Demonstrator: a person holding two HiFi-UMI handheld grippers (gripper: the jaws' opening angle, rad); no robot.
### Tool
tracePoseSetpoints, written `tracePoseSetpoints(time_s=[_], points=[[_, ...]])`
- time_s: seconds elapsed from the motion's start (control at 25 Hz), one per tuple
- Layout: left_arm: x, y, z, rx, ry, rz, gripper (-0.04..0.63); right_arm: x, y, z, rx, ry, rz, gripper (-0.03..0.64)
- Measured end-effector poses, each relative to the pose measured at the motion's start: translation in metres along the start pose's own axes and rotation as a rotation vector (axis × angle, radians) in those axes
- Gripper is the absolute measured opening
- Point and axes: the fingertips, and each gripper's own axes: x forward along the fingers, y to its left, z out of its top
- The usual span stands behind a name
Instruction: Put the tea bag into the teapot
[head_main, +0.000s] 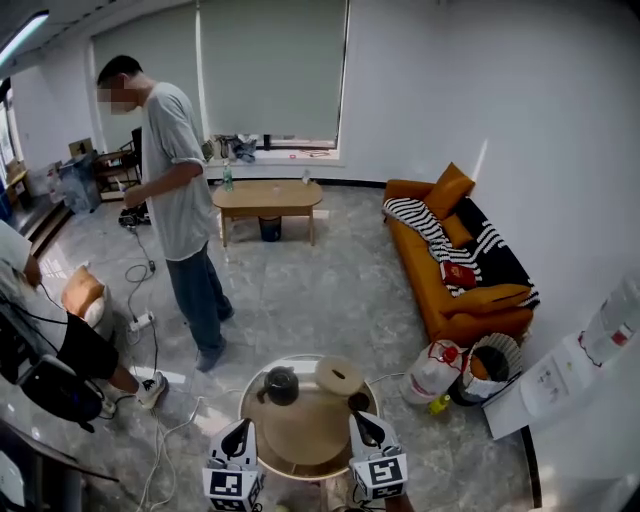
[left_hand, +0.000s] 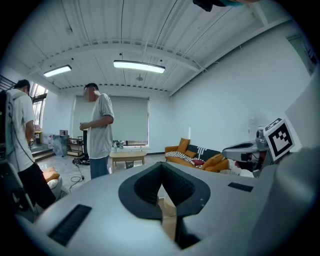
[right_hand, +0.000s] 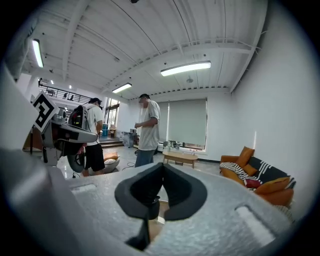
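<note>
A dark teapot (head_main: 281, 385) stands on the far left of a small round wooden table (head_main: 300, 435) in the head view. Beside it lie a tan round disc (head_main: 340, 375) and a small dark cup (head_main: 358, 402). No tea bag shows in any view. My left gripper (head_main: 238, 432) (left_hand: 161, 167) hovers over the table's near left edge, its jaws meeting at the tips with nothing between them. My right gripper (head_main: 366, 425) (right_hand: 163, 167) hovers over the near right edge, also shut and empty. Both point out level across the room, so neither gripper view shows the teapot.
A person (head_main: 180, 200) stands a few steps beyond the table; another (head_main: 60, 340) is at the left. Cables (head_main: 165, 440) trail over the floor at the left. Bags (head_main: 435, 370) and a basket (head_main: 492, 365) sit at the right by an orange sofa (head_main: 450, 270). A coffee table (head_main: 267, 197) is farther back.
</note>
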Motion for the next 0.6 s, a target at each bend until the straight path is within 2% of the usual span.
tracePoseSetpoints(time_s=[0.12,0.24,0.4,0.6], points=[[-0.024,-0.006,-0.001,-0.005,0.015,0.001,0.012,-0.027,0.006,-0.003,0.002,-0.007,-0.022,0.0],[-0.047,-0.013,-0.007,-0.045,0.033,-0.02,0.012,-0.049,0.016,-0.003,0.007,-0.024,-0.037,0.0],[-0.069,-0.016,-0.006,-0.039,0.027,-0.03,0.012,-0.073,0.023,-0.006,0.013,-0.051,-0.058,0.0],[-0.085,-0.008,-0.005,-0.04,0.007,-0.026,0.012,-0.088,0.041,-0.006,0.025,-0.034,-0.068,0.0]])
